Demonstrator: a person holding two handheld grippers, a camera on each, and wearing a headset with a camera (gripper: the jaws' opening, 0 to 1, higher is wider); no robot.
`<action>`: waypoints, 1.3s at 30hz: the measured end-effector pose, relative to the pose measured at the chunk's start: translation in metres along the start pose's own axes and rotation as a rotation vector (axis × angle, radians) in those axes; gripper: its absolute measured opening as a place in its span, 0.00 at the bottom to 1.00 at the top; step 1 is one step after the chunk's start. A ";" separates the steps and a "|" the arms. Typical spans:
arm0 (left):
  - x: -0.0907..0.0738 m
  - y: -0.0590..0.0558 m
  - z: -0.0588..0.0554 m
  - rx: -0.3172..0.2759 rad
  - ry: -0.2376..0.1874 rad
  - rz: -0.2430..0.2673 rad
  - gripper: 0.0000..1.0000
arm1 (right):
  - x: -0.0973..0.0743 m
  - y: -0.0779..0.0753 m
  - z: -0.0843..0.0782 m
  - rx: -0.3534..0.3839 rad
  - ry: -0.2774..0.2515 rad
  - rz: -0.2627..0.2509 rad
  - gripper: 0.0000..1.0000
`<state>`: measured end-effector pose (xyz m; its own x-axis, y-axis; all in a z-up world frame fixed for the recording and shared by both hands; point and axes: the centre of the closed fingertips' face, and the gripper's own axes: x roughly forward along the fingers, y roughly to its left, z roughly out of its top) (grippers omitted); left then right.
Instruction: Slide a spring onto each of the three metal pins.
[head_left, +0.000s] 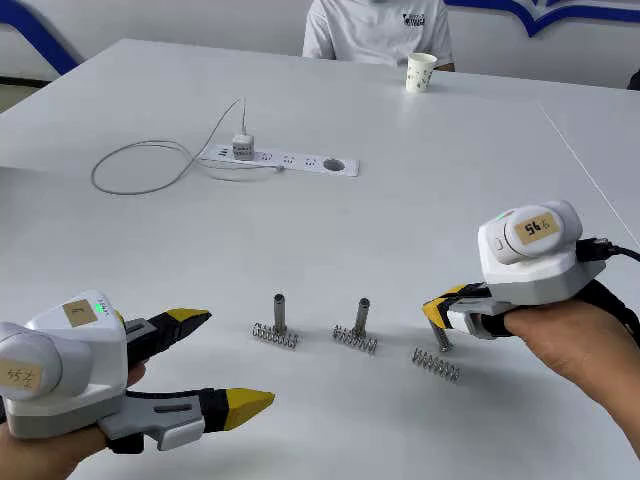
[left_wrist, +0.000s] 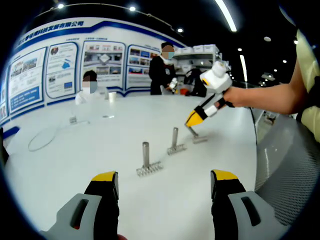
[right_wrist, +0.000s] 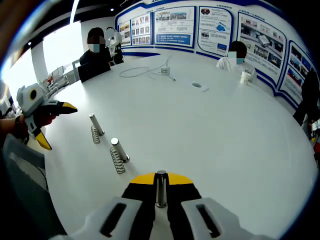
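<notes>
Here, third pin half hidden

Your right gripper (head_left: 438, 312) has its fingers (right_wrist: 141, 181) clamped on the third pin (right_wrist: 160, 190), covering most of it. Your left gripper (head_left: 238, 357) fingers (head_left: 245, 402) gape wide, empty. Two pins (head_left: 280, 312) stand on the surface (head_left: 400, 220), a spring (head_left: 275, 335) lying by each.

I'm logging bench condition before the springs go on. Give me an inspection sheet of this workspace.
Surface: white table.
Job's things: left pin and middle pin upright, free; third pin held by the right gripper; three springs lying flat, one beside each pin, none threaded.
Clutter: paper cup at the far edge.
Grippers: left gripper open, holding nothing; right gripper shut on the third pin.
Cables: power strip with a looped white cable.
Surroundings: person seated across the table; poster wall.
</notes>
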<state>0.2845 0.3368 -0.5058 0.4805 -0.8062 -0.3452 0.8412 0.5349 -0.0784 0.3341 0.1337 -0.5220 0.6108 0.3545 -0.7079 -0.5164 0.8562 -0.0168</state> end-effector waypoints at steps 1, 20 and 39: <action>0.000 0.000 0.000 0.000 -0.001 0.000 0.77 | 0.000 -0.001 0.000 -0.003 -0.001 -0.001 0.08; 0.001 -0.002 0.004 0.007 -0.007 -0.004 0.77 | -0.011 -0.002 0.002 -0.005 -0.031 -0.013 0.08; -0.001 -0.005 0.007 0.015 -0.011 -0.005 0.77 | -0.026 0.000 -0.009 0.015 -0.034 -0.018 0.09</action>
<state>0.2817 0.3338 -0.4989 0.4788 -0.8117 -0.3346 0.8474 0.5269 -0.0658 0.3125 0.1210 -0.5102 0.6402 0.3518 -0.6830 -0.4962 0.8680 -0.0180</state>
